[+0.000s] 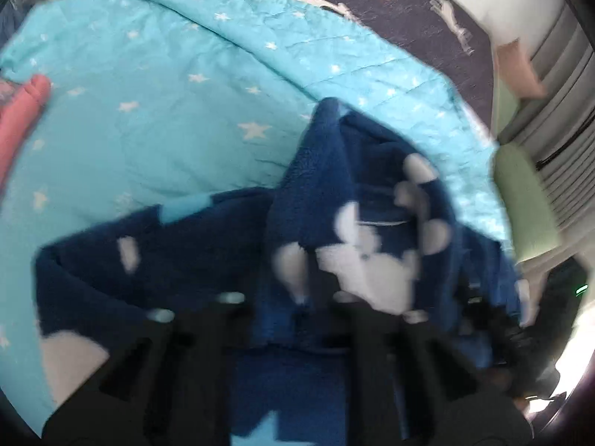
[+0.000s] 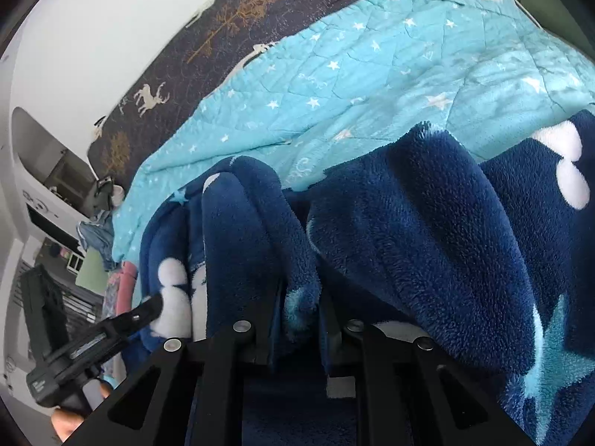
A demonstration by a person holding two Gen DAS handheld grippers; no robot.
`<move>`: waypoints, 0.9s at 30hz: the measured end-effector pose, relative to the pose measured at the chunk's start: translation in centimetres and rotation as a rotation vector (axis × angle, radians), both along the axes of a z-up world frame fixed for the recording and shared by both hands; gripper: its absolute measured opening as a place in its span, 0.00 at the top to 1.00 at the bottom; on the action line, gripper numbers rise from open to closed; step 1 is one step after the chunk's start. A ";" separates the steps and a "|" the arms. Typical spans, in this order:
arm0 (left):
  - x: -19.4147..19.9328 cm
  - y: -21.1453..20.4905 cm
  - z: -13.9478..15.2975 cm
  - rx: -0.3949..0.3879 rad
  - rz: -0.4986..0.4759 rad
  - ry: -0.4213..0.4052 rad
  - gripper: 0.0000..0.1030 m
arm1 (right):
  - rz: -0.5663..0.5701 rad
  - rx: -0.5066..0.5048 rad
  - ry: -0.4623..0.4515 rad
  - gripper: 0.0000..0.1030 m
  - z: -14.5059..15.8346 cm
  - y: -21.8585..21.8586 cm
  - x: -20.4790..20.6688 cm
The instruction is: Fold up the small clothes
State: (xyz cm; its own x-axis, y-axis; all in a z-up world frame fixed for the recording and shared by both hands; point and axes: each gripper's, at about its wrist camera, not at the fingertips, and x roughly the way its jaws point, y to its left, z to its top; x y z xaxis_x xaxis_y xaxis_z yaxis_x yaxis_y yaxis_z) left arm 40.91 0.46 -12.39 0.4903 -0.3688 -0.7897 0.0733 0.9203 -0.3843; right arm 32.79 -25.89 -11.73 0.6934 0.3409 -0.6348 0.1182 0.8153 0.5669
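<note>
Jaws of both grippers, left gripper (image 1: 293, 297) and right gripper (image 2: 297, 319), clamp navy fleece garment (image 2: 427, 223).

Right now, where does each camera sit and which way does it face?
Left wrist: on the left gripper, looking along its fingers over the navy fleece garment onto the turquoise star quilt; the image is blurred.
Right wrist: on the right gripper, fleece bunched between its fingers, facing across the quilt toward the dark deer-print cover; the left gripper and a bit of hand show lower left.
Shared: garment, quilt, dark cover.
</note>
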 end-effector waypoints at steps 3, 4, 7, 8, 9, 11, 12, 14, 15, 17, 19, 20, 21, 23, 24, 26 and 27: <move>-0.5 3.4 0.7 -0.080 0.064 -0.034 0.90 | 0.001 -0.046 -0.032 0.83 0.1 0.5 -0.4; -0.2 4.5 -0.1 -0.058 0.108 -0.011 0.95 | 0.002 -0.047 -0.035 0.82 0.1 0.5 -0.4; -0.4 7.3 -2.2 -0.066 0.175 0.030 1.00 | 0.002 -0.038 -0.039 0.80 -0.1 0.5 -0.4; -0.8 7.6 -2.1 -0.095 0.181 0.023 1.00 | 0.002 -0.039 -0.040 0.80 -0.1 0.5 -0.5; -1.3 7.6 -1.7 -0.113 0.181 0.012 1.00 | 0.002 -0.045 -0.042 0.80 0.0 0.6 -0.5; -1.9 6.7 -0.2 -0.119 0.154 -0.031 0.99 | 0.003 -0.049 -0.046 0.79 0.0 0.7 -0.6; -2.2 6.0 0.5 -0.117 0.139 -0.052 0.95 | 0.004 -0.046 -0.047 0.79 0.0 0.6 -0.6; -1.9 4.1 1.9 -0.102 0.084 -0.080 0.41 | 0.004 -0.041 -0.048 0.79 0.0 0.6 -0.6; -1.5 3.4 2.0 -0.092 0.067 -0.082 0.26 | 0.004 -0.038 -0.050 0.79 -0.1 0.5 -0.6; -1.0 1.8 1.7 -0.033 0.031 -0.078 0.18 | 0.004 -0.033 -0.051 0.79 -0.1 0.5 -0.7; -0.2 0.8 0.5 0.000 -0.002 -0.043 0.55 | 0.005 -0.027 -0.053 0.78 -0.1 0.4 -0.7; 0.2 0.4 -0.3 -0.021 -0.035 -0.002 0.90 | 0.005 -0.026 -0.053 0.78 -0.2 0.3 -0.7; 0.3 0.4 -0.9 -0.048 -0.045 0.023 0.89 | 0.006 -0.025 -0.054 0.78 -0.2 0.3 -0.7; -0.5 0.9 -0.4 -0.055 -0.035 -0.031 0.90 | 0.007 -0.021 -0.055 0.78 -0.2 0.2 -0.8; -0.7 1.6 -0.4 -0.033 -0.013 -0.056 0.90 | 0.007 -0.020 -0.056 0.78 -0.2 0.2 -0.8; -0.2 3.2 -1.4 -0.072 0.025 -0.024 0.90 | 0.010 -0.015 -0.059 0.75 -0.1 0.2 -0.8; 0.0 4.0 -2.0 -0.126 0.035 0.001 0.90 | 0.013 -0.013 -0.061 0.74 -0.2 0.2 -0.9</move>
State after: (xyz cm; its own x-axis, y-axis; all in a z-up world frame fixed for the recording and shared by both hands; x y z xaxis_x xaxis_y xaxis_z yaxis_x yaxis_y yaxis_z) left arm 40.87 4.44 -14.40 0.5039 -0.4479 -0.7385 0.0416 0.8666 -0.4972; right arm 31.91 -25.70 -11.89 0.7263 0.3421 -0.5962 0.0731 0.8240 0.5619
